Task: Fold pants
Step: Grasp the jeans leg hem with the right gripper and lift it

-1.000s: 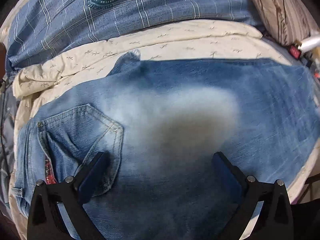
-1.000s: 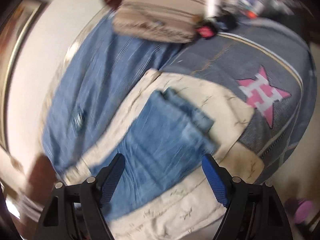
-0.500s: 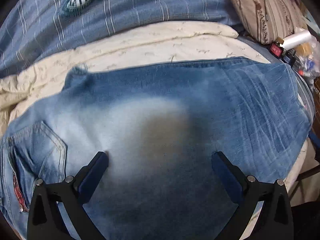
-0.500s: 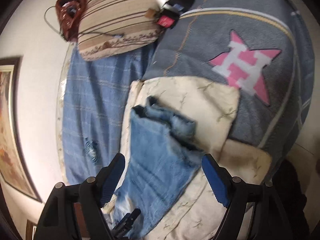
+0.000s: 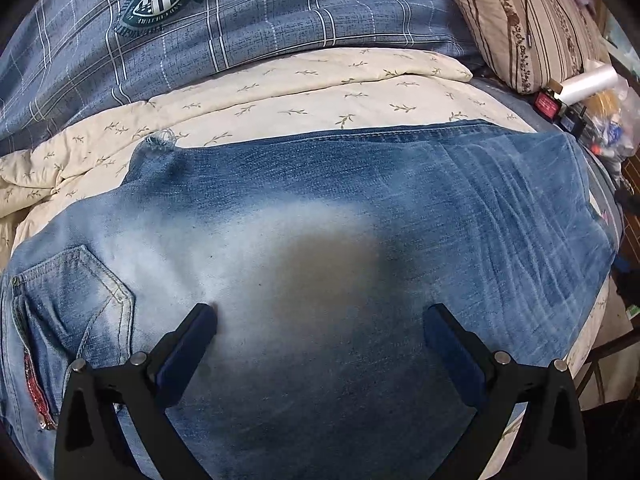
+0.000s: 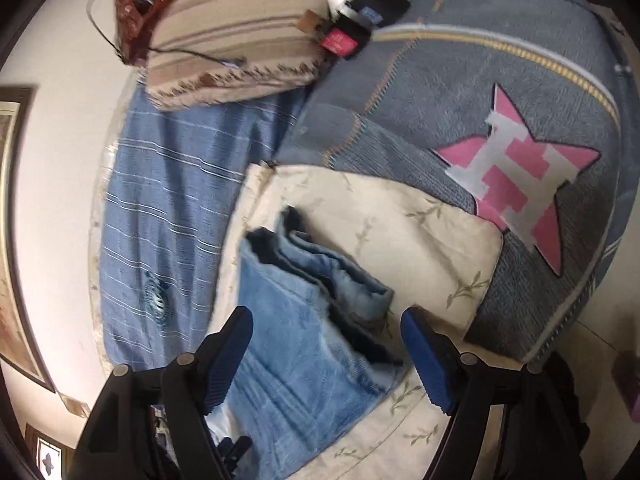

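Faded blue jeans (image 5: pixel 320 248) lie folded lengthwise on a cream leaf-print cloth (image 5: pixel 304 96). Their back pocket (image 5: pixel 72 292) is at the left and the leg ends are at the right. My left gripper (image 5: pixel 320 324) is open just above the pale seat area, holding nothing. In the right wrist view the jeans (image 6: pixel 296 344) show their stacked leg ends. My right gripper (image 6: pixel 328 320) is open above those ends and holds nothing.
A blue plaid blanket (image 5: pixel 240 24) lies behind the cream cloth. A striped pillow (image 5: pixel 520 20) and small clutter (image 5: pixel 576 96) sit at the far right. A grey blanket with a pink star (image 6: pixel 520 184) covers the bed's end. A white wall (image 6: pixel 52 184) is close by.
The left gripper has shifted slightly left and back over the jeans. The right gripper has come down closer to the leg ends, which now sit between its fingers.
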Motion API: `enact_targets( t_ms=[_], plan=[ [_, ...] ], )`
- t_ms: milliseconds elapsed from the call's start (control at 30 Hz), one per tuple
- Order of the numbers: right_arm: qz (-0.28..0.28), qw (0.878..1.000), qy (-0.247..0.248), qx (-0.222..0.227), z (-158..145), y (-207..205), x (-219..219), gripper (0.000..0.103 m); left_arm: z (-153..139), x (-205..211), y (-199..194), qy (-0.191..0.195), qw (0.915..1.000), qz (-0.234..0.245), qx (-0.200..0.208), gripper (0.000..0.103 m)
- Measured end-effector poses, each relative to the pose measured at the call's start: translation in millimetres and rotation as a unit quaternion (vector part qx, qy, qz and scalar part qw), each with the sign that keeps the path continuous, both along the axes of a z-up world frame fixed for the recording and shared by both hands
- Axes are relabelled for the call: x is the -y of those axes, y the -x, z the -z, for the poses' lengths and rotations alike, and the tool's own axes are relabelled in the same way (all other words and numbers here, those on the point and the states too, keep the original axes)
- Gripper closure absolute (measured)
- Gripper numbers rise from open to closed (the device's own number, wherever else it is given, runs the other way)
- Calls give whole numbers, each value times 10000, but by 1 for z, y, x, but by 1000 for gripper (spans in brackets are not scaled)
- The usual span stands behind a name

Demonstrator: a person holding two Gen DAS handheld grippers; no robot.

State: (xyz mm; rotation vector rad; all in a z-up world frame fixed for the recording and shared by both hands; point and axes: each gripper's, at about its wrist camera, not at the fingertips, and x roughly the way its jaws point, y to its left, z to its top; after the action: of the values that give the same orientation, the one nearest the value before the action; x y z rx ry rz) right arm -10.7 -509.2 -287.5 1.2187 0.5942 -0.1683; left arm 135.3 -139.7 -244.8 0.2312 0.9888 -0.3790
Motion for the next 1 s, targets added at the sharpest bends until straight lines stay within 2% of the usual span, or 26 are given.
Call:
enact_targets(
  t_ms=[233,333,433,533,767,800,867,900,1000],
  plan=[
    [-445,9986,-266,58,8,-6,-7,24,1,1,1,-31,10000,45,63,0],
    [-459,9986,-255,70,9,-5,-7,24,0,0,2,-30,10000,15,26,0],
    [-362,9987,-180,308,4,-6,-2,24,0,0,3,-32,10000,8,-12,0],
    [-543,9983,-86,206,7,-20,-1,23,-1,0,4,-33,10000,6,-10,0],
    [-555,9975,-9,437,5,-29,1,23,-2,1,4,-18,10000,-82,-51,0],
    [-581,9973,96,430,3,-31,1,26,-2,1,4,-12,9999,-92,-64,0],
    [-698,9954,452,486,-6,-38,-2,44,-3,1,5,-9,9999,-88,-83,0],
    [-748,9943,537,538,-9,-39,-3,57,-3,1,6,-9,9999,-79,-86,0],
    [-822,9913,901,500,-18,-43,-11,59,-2,1,7,-26,10000,-58,-69,0]
  ],
)
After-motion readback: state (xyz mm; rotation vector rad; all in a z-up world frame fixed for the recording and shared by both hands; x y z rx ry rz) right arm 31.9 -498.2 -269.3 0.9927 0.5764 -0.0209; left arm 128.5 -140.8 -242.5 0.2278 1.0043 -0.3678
